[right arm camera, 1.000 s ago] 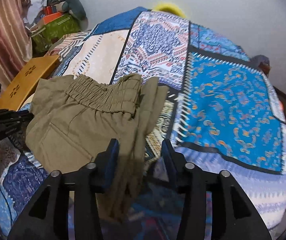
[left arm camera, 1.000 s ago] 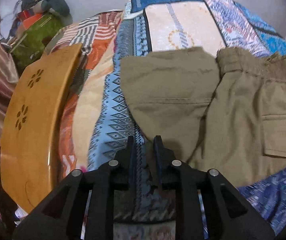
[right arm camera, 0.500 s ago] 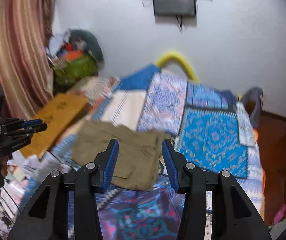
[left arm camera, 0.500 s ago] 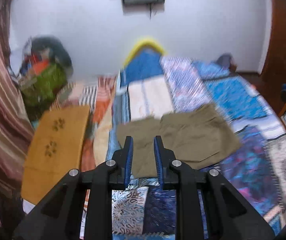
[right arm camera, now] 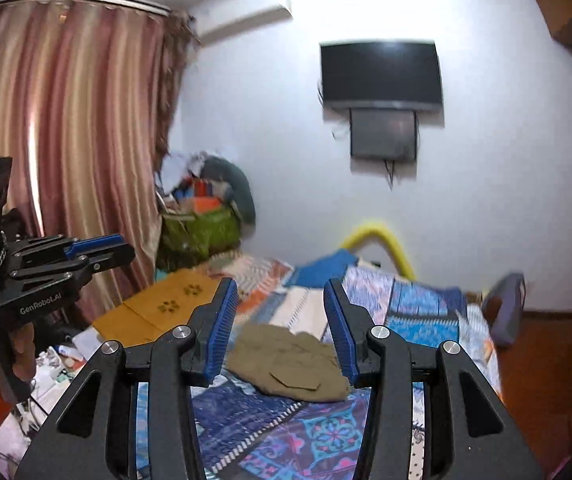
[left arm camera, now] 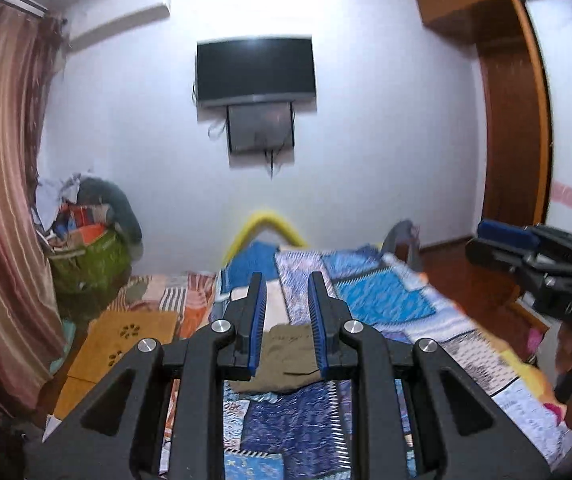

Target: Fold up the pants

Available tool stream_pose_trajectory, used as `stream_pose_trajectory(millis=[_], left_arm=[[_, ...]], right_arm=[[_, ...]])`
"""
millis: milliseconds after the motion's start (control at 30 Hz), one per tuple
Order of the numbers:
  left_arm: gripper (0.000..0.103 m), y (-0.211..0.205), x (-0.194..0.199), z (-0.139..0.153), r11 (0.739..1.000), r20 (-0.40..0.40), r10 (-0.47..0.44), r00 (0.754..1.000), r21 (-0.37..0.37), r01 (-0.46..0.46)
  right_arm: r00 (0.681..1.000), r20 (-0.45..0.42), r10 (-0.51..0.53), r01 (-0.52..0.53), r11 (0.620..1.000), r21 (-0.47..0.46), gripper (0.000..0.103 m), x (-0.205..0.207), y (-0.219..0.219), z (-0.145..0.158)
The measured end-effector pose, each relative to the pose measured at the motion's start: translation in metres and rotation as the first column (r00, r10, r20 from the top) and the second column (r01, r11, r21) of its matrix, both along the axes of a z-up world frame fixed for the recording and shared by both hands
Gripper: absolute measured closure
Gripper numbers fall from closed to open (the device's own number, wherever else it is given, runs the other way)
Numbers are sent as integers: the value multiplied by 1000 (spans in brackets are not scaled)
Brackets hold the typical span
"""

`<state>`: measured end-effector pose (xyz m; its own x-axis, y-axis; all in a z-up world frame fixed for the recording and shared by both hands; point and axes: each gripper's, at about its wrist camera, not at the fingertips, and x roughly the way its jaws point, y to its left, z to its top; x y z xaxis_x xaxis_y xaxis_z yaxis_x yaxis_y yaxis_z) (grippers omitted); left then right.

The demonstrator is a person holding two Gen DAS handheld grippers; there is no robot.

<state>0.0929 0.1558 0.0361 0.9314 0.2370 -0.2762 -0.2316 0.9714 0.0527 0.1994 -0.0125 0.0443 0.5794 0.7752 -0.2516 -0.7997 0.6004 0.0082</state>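
The olive pants [right arm camera: 289,362] lie folded in a compact pile on the patterned bedspread [right arm camera: 325,436], a pocket flap facing up. They show small between my fingers in the left wrist view [left arm camera: 286,356]. My left gripper [left arm camera: 284,312] is open and empty, held high and well back from the pants. My right gripper [right arm camera: 281,320] is open and empty, also raised and far back. Each gripper shows at the edge of the other's view: the right one in the left wrist view [left arm camera: 533,256], the left one in the right wrist view [right arm camera: 66,260].
A wooden lap table [right arm camera: 158,312] sits left of the bed. A green bag with piled clutter [right arm camera: 202,224] stands by the striped curtain [right arm camera: 66,128]. A TV [right arm camera: 381,74] hangs on the far wall. A wooden wardrobe [left arm camera: 513,120] is at the right.
Both grippers have pulled up and far back from the pants, tilting up so the wall and TV now show. The left jaws have widened. The pants stay folded on the bed.
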Motion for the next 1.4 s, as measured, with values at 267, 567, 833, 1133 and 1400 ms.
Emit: stream_pose_trajectory(millis=[267,567,833,1133,1400], left_arm=[[59,-20,-66,1,999,111,2,994,-32,1],[13,-29,-107,-11,1000,156,11,988,-14,-9],[1,-28,-120,-19,999,176,36,984,-28,-32],[0,-25,-118,-27,999,156,33,987,-40,-28],[0,-27,-114,-35,999,138,33,990,-43,-27]], right_arm=[[997,76,10,-16,996,84,62,-62,-20,-3],[996,69,-63,55,992,113,23,-85,-22,-17],[992,59,-115,105,983,152,1,-97,-27,-16],[989,64,-135,125,981,146,1,-110,-33,-21],[989,57,-136,127,982,139,1,-112,-37,-25]])
